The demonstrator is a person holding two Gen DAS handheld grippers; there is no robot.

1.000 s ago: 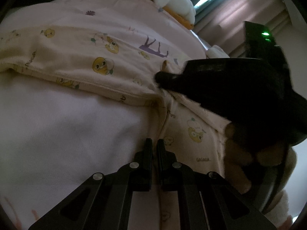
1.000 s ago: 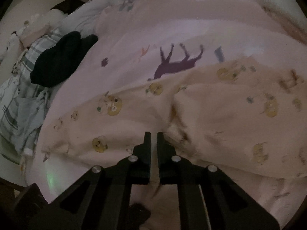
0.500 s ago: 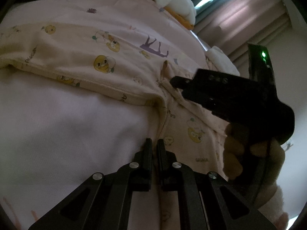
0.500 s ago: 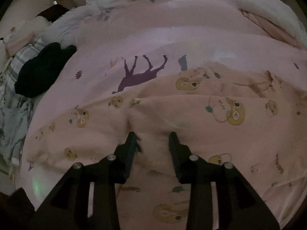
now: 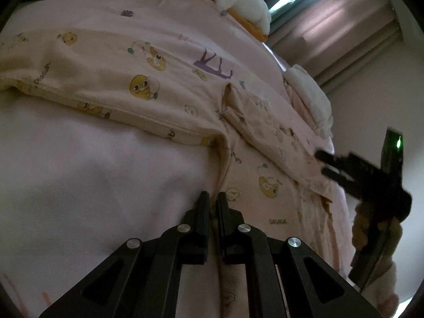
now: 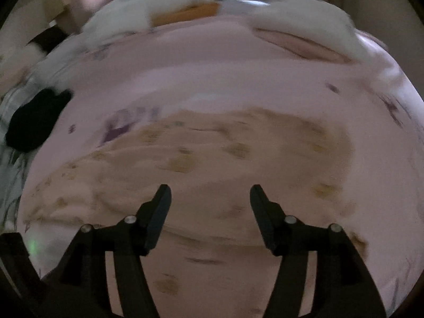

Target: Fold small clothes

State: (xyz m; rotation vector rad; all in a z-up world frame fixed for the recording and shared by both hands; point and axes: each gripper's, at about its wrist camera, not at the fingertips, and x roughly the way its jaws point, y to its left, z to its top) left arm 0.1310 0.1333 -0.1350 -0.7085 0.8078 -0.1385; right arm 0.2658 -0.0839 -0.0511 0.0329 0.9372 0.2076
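A small cream baby garment (image 5: 137,90) printed with yellow cartoon faces lies spread on a pink bed sheet (image 5: 79,185). My left gripper (image 5: 213,198) is shut on the garment's edge near the crotch seam. My right gripper (image 6: 210,193) is open and empty, held above the garment (image 6: 212,153), which looks blurred in the right wrist view. The right gripper also shows at the right edge of the left wrist view (image 5: 324,163), off the garment's right side.
White and orange folded fabrics (image 5: 246,8) lie at the far edge of the bed by the curtains (image 5: 331,26). A black cloth (image 6: 34,122) and a plaid cloth lie at the left. More white fabric (image 6: 304,18) lies at the back right.
My right gripper opened, let go of the garment's fold and pulled back and up to the right. My left gripper stayed shut on the garment's edge.
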